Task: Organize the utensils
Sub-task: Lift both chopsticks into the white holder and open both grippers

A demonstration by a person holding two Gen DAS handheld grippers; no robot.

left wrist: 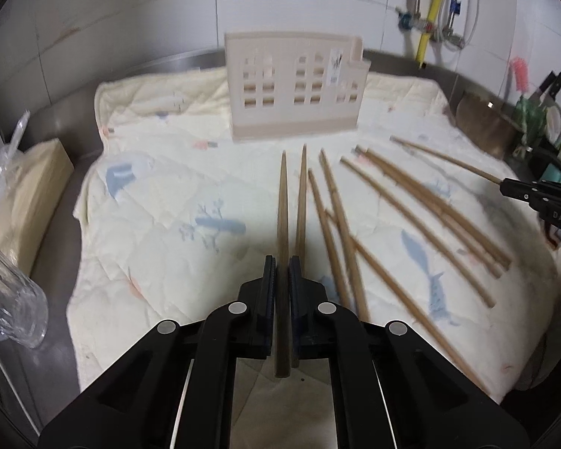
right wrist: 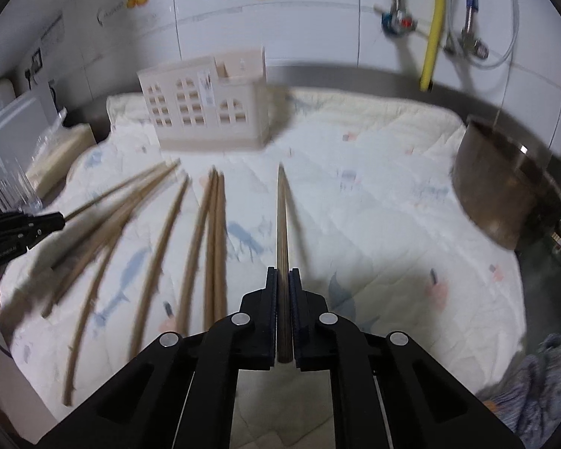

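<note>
My left gripper [left wrist: 282, 262] is shut on two wooden chopsticks [left wrist: 282, 202] that point toward the beige utensil holder [left wrist: 293, 86] at the back of the cloth. My right gripper [right wrist: 283, 273] is shut on one wooden chopstick [right wrist: 282, 220], also pointing toward the holder [right wrist: 205, 101]. Several loose chopsticks [left wrist: 411, 205] lie on the cloth between the two grippers; they also show in the right wrist view [right wrist: 161, 235]. The right gripper shows at the right edge of the left wrist view [left wrist: 505, 183], and the left gripper at the left edge of the right wrist view [right wrist: 61, 220].
A cream quilted cloth [left wrist: 161, 194] covers a steel counter. A metal pot [right wrist: 505, 187] stands at the right. A clear plastic cup [left wrist: 7, 299] and a beige box [left wrist: 30, 194] sit at the left. A tiled wall with pipes [right wrist: 434, 26] is behind.
</note>
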